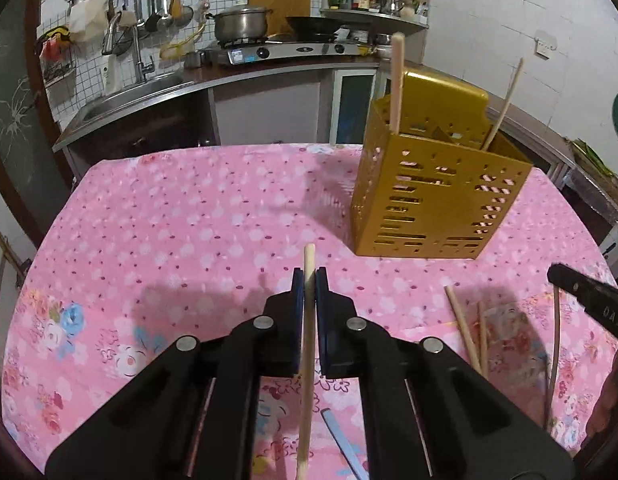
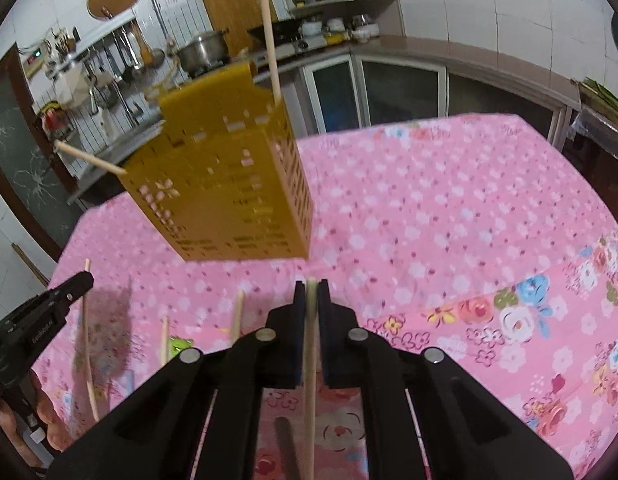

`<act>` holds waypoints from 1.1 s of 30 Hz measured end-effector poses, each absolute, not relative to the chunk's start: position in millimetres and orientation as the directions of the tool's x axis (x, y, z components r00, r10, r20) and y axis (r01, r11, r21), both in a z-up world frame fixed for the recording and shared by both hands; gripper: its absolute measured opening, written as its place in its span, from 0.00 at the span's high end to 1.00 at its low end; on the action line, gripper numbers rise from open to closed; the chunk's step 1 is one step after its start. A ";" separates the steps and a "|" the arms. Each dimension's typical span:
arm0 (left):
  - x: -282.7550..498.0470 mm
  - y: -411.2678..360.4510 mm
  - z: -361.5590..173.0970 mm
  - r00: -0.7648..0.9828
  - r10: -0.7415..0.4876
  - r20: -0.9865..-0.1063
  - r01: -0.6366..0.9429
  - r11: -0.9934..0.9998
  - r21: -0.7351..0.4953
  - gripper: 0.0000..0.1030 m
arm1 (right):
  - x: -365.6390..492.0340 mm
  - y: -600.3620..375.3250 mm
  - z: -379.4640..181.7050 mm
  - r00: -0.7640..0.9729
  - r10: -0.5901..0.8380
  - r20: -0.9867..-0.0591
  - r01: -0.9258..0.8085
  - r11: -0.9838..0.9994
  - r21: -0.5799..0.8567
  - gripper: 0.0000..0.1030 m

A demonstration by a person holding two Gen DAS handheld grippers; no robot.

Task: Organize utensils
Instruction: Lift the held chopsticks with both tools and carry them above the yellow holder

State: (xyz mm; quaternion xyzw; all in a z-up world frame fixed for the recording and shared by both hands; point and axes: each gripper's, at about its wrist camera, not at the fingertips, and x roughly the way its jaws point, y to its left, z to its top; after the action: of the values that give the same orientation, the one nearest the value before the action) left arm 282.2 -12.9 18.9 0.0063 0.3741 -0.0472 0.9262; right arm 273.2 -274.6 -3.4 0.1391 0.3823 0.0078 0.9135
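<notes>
1. Pinching one wooden chopstick each, both grippers are pressed together on their sticks: the left gripper (image 1: 309, 280) clamps the left-held chopstick (image 1: 307, 344), and the right gripper (image 2: 311, 292) clamps the right-held chopstick (image 2: 310, 368)
2. Two more chopsticks stand in the utensil holder (image 1: 437, 200): a thicker upright chopstick (image 1: 396, 84) and a thinner leaning chopstick (image 1: 505, 104)
3. At least two loose chopsticks (image 1: 465, 332) lie on the pink floral tablecloth (image 1: 189, 220) right of the left gripper, close together; blur makes an exact count uncertain
4. One gold-coloured holder stands on the cloth, a tall box with rows of slot cut-outs in its walls and a raised back panel; inner dividers show at its open top
5. The held sticks are pale, round and plain wood, running between the blue pads and past the fingertips
6. Only the left wrist view shows a pale blue flat handle (image 1: 345, 444) on the cloth under the gripper, and the right gripper's black tip at the right edge
7. Only the right wrist view shows a dark handle (image 2: 287, 440) beneath its gripper, and the left gripper at the left edge with a thin stick
</notes>
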 end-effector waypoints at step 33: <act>247.1 8.2 90.3 0.806 -0.194 -0.559 0.147 0.981 -0.129 0.96 | 244.3 -284.2 69.1 0.827 0.104 -0.552 0.028 0.974 0.226 0.94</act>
State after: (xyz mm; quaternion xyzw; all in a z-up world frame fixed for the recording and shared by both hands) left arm 247.1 8.2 90.3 -0.0396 0.2984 -0.0899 0.9494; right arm 244.3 -284.2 69.1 0.1128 0.2931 0.0202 0.9492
